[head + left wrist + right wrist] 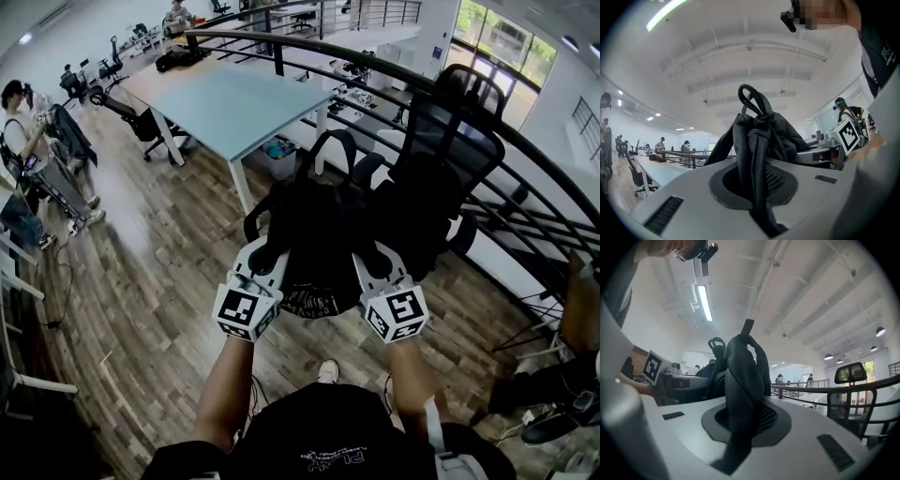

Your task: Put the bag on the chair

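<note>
A black bag [319, 239] hangs in the air between my two grippers, in front of a black mesh office chair [450, 150] at the upper right of the head view. My left gripper [265, 258] is shut on a strap of the bag [757, 154], which runs down between its jaws. My right gripper [373, 261] is shut on another fold of the bag [740, 390]. The bag covers most of the chair's seat in the head view. The chair's headrest [853, 372] shows at the right of the right gripper view.
A black metal railing [525, 178] curves behind the chair. A long light-blue table [234, 98] stands at the upper left, with a bin [279, 155] under it. A person [23, 141] stands at the far left by other chairs. Wooden floor [150, 281] lies below.
</note>
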A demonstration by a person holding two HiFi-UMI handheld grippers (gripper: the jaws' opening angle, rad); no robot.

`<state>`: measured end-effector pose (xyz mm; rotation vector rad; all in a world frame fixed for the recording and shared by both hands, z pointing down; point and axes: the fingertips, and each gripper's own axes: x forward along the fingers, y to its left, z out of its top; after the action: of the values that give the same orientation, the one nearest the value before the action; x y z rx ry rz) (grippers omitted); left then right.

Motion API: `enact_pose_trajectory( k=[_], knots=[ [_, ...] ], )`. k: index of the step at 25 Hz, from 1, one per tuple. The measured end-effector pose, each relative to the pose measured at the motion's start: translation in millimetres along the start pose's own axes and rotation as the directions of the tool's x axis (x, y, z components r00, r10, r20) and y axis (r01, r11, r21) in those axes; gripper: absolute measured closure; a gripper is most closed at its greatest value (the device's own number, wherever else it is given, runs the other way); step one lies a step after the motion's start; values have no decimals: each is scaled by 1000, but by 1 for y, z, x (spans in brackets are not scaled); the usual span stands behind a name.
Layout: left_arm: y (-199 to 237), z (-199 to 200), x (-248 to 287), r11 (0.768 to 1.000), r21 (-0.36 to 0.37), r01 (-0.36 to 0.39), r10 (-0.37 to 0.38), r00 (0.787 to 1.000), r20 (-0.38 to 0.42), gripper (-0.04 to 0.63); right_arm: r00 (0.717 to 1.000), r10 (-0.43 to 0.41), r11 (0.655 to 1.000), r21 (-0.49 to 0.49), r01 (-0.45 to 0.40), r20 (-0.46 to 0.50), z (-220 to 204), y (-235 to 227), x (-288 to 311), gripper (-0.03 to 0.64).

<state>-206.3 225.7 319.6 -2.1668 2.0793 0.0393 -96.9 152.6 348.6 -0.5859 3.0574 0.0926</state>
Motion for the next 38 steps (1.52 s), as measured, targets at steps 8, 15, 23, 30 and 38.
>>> enact_pose_trajectory(
  k=[8, 15, 23, 30, 38],
  knots=[
    [1, -11, 56, 999, -24, 27, -27, 1000, -12, 563, 1000, -12, 1000, 6, 12, -9, -8, -49, 16, 571],
    [-8, -19, 96, 999, -30, 38, -39, 999, -25, 563, 1000, -14, 1000, 14, 14, -8, -15, -87, 20, 571],
    [-14, -27, 137, 996, -42, 81, -83, 996, -25, 563, 999, -50, 999, 21, 50, -17, -20, -119, 23, 571],
    [-3, -46, 178, 990, -62, 130, -132, 991, -32, 563, 994, -99, 995, 18, 100, -38, -33, -152, 44, 571],
    [16, -54, 236, 975, -72, 208, -211, 977, -35, 563, 983, -179, 983, 42, 181, -41, -38, -187, 77, 571]
  ],
)
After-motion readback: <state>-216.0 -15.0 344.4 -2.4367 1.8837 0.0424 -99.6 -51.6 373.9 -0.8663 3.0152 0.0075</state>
